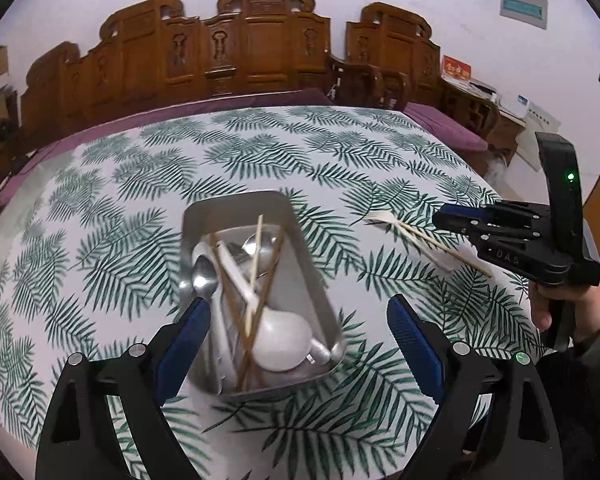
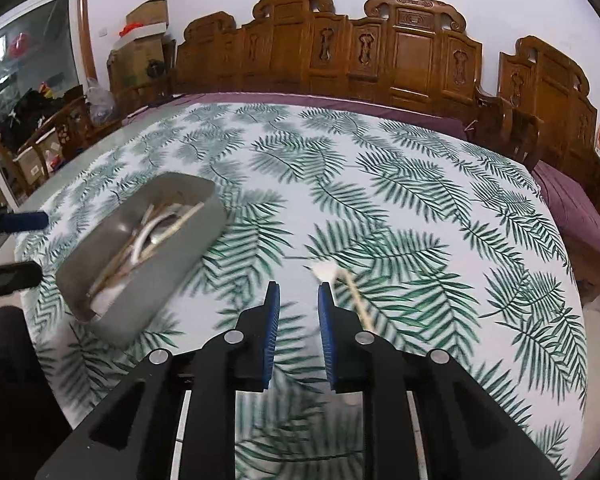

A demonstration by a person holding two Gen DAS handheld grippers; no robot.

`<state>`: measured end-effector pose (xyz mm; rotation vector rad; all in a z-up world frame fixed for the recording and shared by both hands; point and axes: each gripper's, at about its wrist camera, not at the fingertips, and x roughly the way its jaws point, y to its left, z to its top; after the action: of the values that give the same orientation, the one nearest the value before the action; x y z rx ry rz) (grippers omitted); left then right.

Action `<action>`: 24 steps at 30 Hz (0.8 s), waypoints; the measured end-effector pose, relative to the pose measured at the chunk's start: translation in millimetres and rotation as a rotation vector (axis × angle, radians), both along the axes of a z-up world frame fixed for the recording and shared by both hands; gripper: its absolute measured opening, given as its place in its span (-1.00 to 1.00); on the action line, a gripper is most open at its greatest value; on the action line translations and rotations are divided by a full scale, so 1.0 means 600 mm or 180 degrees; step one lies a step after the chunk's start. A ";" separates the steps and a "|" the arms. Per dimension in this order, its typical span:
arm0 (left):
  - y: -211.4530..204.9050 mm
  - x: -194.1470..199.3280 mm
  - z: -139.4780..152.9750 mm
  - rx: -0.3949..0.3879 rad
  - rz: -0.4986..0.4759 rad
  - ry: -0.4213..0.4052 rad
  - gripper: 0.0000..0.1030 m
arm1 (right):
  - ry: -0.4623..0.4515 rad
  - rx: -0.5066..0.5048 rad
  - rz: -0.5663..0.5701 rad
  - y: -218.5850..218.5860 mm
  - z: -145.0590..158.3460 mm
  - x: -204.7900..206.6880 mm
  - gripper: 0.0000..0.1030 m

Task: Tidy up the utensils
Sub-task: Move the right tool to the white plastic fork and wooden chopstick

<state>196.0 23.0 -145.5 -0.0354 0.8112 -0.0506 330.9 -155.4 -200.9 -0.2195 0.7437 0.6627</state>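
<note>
1. A metal tray (image 1: 236, 208) stands on the desk (image 1: 140, 184), which has a cloth with green leaves.
2. Inside the tray lie a steel spoon (image 1: 204, 276), a white ladle (image 1: 280, 340) and several chopsticks (image 1: 256, 256), all crossing each other.
3. The left gripper (image 1: 298, 312) hangs over the near end of the tray; its blue fingers (image 1: 184, 336) are spread wide and hold nothing.
4. A white plastic fork (image 1: 384, 218) and one chopstick (image 1: 440, 245) lie on the cloth, to the right of the tray and apart from it.
5. The right gripper (image 2: 298, 294) is just beside the fork, on its left; its fingers (image 2: 272, 336) have a narrow gap between them, with only cloth in it.
</note>
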 end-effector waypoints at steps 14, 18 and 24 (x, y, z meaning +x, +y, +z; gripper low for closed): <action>-0.089 0.080 -0.027 0.0026 -0.0305 0.0114 0.67 | 0.0373 -0.0265 -0.0018 -0.045 -0.090 0.067 -0.58; -0.117 0.112 -0.039 0.0059 -0.0371 0.0146 0.67 | 0.0418 -0.0351 0.0036 -0.053 -0.103 0.074 -0.58; -0.142 0.153 -0.065 0.0087 -0.0348 0.0229 0.67 | 0.0428 -0.0456 0.0097 -0.068 -0.109 0.077 -0.88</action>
<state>287.6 -62.3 -184.2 0.0331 0.8851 -0.1421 377.0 -195.9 -266.5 -0.3202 0.9196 0.6583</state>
